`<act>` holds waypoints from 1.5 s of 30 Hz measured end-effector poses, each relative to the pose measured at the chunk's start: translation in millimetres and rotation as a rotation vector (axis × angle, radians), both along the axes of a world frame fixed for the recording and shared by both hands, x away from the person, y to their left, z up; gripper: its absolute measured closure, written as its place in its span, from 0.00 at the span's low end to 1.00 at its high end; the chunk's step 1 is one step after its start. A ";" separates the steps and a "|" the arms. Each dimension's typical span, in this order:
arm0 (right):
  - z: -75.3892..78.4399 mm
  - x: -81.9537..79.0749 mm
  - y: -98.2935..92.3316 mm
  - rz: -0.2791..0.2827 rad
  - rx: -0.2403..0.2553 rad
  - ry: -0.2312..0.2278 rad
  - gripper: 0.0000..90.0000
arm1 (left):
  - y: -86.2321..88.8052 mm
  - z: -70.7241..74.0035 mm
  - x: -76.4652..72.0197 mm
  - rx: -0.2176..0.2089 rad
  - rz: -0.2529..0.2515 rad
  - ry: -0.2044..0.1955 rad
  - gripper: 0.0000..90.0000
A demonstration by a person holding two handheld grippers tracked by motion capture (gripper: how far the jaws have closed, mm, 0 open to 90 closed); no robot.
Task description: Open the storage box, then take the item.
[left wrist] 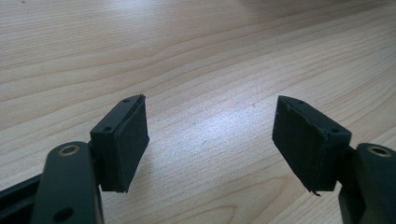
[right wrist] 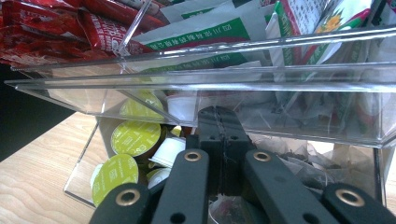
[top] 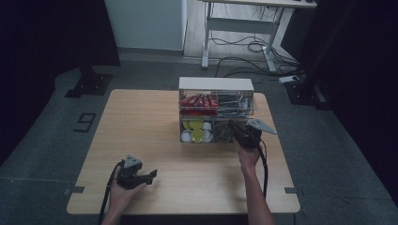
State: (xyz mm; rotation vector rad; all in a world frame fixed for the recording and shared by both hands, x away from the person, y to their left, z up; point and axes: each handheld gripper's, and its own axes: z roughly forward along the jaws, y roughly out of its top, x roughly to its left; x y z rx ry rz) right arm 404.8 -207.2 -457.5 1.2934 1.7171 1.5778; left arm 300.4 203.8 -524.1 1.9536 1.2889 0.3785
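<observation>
A clear two-tier organizer [top: 216,85] stands at the table's far middle. Its upper tier holds red packets [top: 197,102] [right wrist: 56,28] and green-and-white sachets [top: 233,103] [right wrist: 210,32]. Below on the left lie yellow-lidded capsules [top: 197,132] [right wrist: 133,137]. My right gripper [top: 231,126] [right wrist: 219,126] reaches into the lower right bin among pale tea bags [right wrist: 303,158]. Its jaws are pressed together, and I see nothing between them. My left gripper [top: 151,176] [left wrist: 210,140] rests low over the bare wooden table [left wrist: 187,46] near the front left, open and empty.
Wooden tabletop [top: 141,122] spreads left and in front of the organizer. Beyond the table stand a desk frame [top: 239,28] with cables on the floor and dark stand bases [top: 89,84] [top: 305,91] at both sides.
</observation>
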 end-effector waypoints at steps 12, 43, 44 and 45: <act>-0.9 -1.4 -2.4 0.000 0.001 0.003 0.99 | -6.3 2.1 -1.5 -0.004 -0.005 -0.013 0.30; -4.3 2.2 -9.5 0.014 0.042 0.025 0.98 | -89.5 41.2 30.6 -0.027 -0.072 -0.114 0.31; -4.3 2.3 -9.5 0.014 0.041 0.023 0.98 | -92.9 42.4 32.2 -0.022 -0.073 -0.116 0.32; -4.3 2.3 -9.5 0.014 0.040 0.023 0.99 | -96.5 43.5 33.8 -0.014 -0.072 -0.122 0.32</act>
